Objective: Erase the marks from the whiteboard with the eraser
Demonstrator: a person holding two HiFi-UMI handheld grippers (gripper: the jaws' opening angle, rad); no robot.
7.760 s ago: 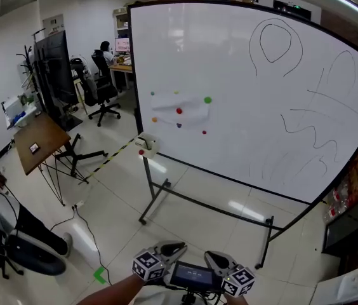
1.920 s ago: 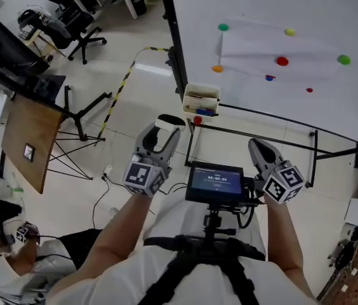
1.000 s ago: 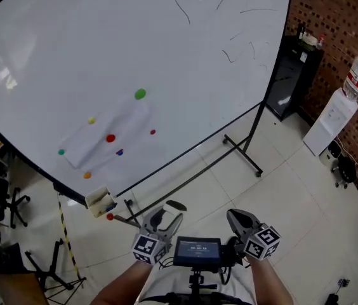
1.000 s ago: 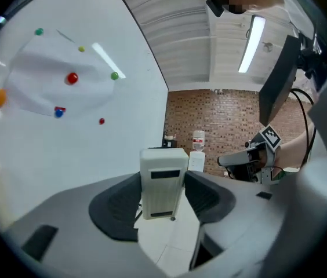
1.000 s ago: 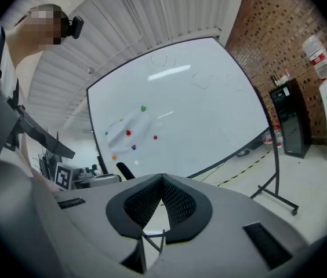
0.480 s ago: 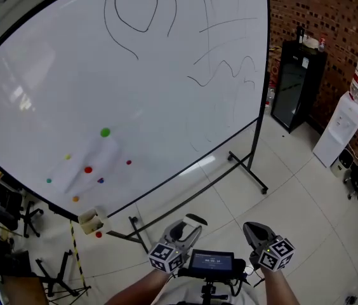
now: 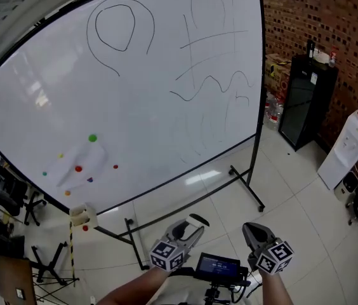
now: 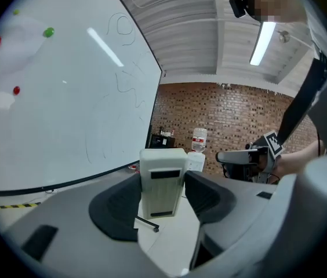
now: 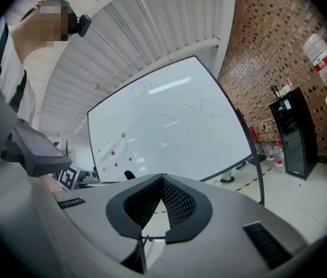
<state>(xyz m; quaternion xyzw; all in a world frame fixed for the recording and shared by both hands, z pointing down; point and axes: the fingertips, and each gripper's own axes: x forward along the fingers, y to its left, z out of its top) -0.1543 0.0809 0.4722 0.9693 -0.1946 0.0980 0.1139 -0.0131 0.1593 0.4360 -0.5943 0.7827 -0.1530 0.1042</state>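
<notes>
A large whiteboard [image 7: 147,100] on a wheeled stand fills the head view, with thin black line marks [image 7: 211,81] across its upper right part. My left gripper [image 7: 188,229] sits low in that view, shut on a white eraser [image 8: 162,181] that stands upright between its black pads. My right gripper [image 7: 253,236] is beside it, shut with nothing between its jaws [image 9: 162,198]. Both grippers are well short of the board. In the left gripper view the whiteboard [image 8: 65,97] lies to the left.
Small coloured magnets [image 7: 92,138] dot the board's lower left, above a small tray [image 7: 82,216] at its corner. A black cabinet [image 7: 303,100] and a water dispenser [image 7: 357,145] stand by the brick wall at right. A small screen [image 7: 218,267] sits between the grippers.
The view has swung from the board's lower left edge and the floor up to the whole board with its marks. Both grippers stay low and shut, the left still holding the eraser.
</notes>
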